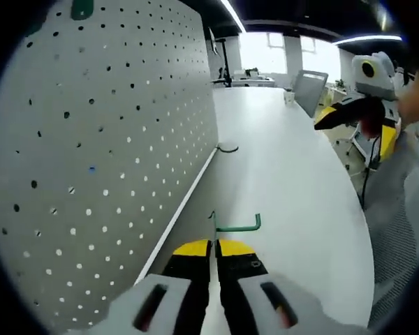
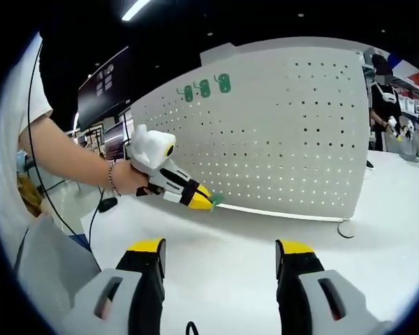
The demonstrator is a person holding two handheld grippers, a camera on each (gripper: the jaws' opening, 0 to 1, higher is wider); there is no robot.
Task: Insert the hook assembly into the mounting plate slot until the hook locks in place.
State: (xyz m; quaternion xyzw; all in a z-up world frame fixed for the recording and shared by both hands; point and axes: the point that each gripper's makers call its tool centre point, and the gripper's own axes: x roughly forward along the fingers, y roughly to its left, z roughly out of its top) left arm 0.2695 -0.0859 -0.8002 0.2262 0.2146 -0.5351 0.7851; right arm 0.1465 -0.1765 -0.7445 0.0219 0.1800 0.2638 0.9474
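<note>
Hook (image 1: 239, 225) green, pinched in my left gripper (image 1: 214, 252), jaws closed on it, near pegboard (image 1: 105, 139) base over white table (image 1: 286, 181) | right gripper view: my right gripper (image 2: 220, 269) jaws wide apart, holding nothing; left gripper (image 2: 204, 199) holds hook by pegboard (image 2: 286, 132).

White pegboard (image 1: 105, 139) dotted with dark holes at left; green hook (image 1: 239, 225) lower centre; yellow-tipped black jaws on left gripper (image 1: 214, 250). White table (image 2: 279, 237), green tags (image 2: 204, 88) upper centre.
</note>
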